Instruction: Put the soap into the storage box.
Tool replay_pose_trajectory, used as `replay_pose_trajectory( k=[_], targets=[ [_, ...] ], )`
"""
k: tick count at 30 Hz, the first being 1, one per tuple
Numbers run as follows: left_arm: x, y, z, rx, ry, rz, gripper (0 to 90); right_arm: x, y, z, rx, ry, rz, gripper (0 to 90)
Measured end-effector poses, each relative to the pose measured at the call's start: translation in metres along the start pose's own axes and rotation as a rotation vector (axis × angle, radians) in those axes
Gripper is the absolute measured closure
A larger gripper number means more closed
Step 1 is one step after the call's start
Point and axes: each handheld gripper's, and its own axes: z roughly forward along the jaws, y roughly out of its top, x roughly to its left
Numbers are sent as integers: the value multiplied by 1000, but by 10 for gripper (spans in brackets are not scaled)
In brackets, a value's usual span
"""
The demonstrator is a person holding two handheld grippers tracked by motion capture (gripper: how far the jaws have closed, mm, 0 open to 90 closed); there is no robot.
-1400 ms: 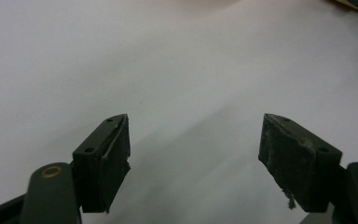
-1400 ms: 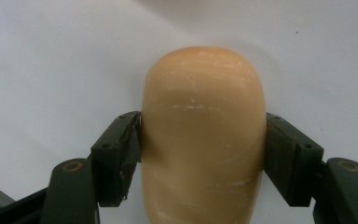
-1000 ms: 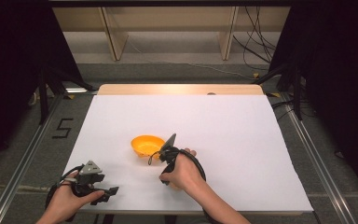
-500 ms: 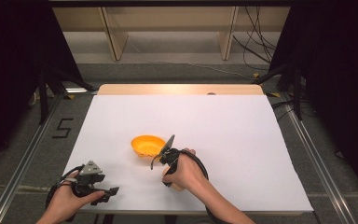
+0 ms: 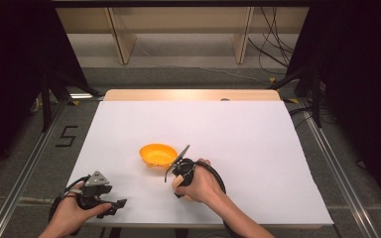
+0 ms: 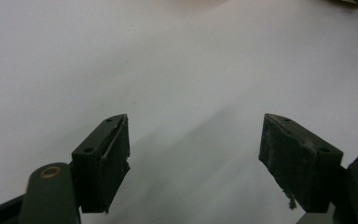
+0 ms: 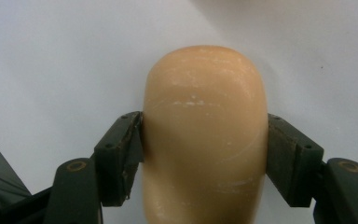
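Right gripper (image 7: 205,154) — jaws clamped on the two sides of a smooth tan rounded object (image 7: 205,135), pads pressed flat to it. The object's lower end is cut off at the bottom of the right gripper view, so its full shape cannot be told; faint pale scuffs mark its surface. In the high view the right gripper (image 5: 178,166) sits under the right hand (image 5: 198,183), near the front edge of the bench, about mid-width; the hand and the gripper body hide most of the object there.

Left gripper (image 6: 196,158) — jaws spread wide, nothing between them but bare white surface. A bit of fluff hangs from the right-hand pad. In the high view the left gripper (image 5: 96,191) is held by the left hand (image 5: 72,213) at the front left corner of the bench (image 5: 258,148), grey plate on top, cable looped beside the wrist.

Orange bowl (image 5: 157,154) stands just beyond the right gripper, toward the bench's middle. Its inside looks empty, though the near rim is partly covered by the gripper's tip.

Wooden strip runs along the bench's far edge.
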Motion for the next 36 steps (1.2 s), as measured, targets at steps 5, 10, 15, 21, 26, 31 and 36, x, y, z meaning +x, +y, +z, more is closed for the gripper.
replay_pose_trajectory(
  k=[5,10,15,21,26,31,36],
  targets=[
    [0,0,1,-2,-2,-8,241,-3,-5,0,-62,9,9,351],
    [0,0,0,-3,-2,-3,241,-5,-10,-1,-126,5,-11,351],
    [0,0,-1,16,-8,5,241,-6,-14,-3,-169,8,-18,351],
    [0,0,-1,15,-8,5,240,-7,-19,-4,-226,11,-2,351],
    [1,0,1,-5,5,12,239,-7,-22,-7,-265,15,3,351],
    [0,0,0,-7,6,8,238,-8,-24,-10,-294,11,-1,351],
    [1,0,0,-1,10,16,238,-10,-25,-12,-321,4,-7,351]
  ],
)
